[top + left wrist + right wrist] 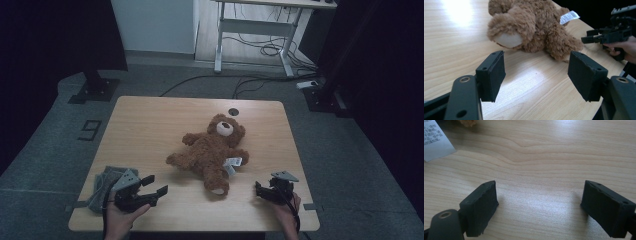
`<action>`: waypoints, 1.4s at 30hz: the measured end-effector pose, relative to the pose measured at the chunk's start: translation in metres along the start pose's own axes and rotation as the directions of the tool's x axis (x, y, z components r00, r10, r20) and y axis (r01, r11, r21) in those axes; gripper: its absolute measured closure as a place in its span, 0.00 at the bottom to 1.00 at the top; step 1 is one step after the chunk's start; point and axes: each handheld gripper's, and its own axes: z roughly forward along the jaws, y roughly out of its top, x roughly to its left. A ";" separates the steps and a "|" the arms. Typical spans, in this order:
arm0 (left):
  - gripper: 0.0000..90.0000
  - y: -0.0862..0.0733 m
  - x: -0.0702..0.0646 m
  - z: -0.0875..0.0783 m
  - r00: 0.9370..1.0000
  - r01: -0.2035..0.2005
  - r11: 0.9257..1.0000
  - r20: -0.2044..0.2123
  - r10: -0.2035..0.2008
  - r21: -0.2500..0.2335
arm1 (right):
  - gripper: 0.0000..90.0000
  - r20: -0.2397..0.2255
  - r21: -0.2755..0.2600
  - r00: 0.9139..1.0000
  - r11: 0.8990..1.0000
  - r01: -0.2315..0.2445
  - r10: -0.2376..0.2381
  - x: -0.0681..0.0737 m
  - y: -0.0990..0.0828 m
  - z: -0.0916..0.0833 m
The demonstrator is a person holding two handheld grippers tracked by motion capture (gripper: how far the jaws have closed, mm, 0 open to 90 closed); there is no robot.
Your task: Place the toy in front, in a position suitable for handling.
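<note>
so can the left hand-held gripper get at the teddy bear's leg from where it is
Probably yes. The left hand-held gripper stands open, facing the teddy bear, with bare table between its jaws and the nearest foot.

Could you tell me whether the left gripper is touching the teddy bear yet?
Apart. In the left gripper view, bare table lies between the open left gripper and the teddy bear.

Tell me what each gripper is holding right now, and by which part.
Nothing is held. The left gripper and right gripper are both open over bare table, short of the teddy bear.
</note>
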 end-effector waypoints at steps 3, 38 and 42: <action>0.33 -0.002 -0.001 0.005 1.000 -0.002 1.000 0.002 0.002 0.014 | 0.15 -0.012 -0.011 1.000 1.000 -0.016 0.015 -0.002 0.000 -0.001; 0.33 0.006 -0.033 0.073 0.998 -0.055 0.990 0.035 0.050 0.133 | 0.23 -0.138 -0.175 0.986 0.982 0.065 -0.090 -0.002 0.054 0.000; 0.31 0.012 -0.030 0.079 0.999 -0.048 0.990 0.022 0.045 0.130 | 0.24 -0.170 -0.175 0.979 0.981 0.084 -0.115 0.002 0.065 0.003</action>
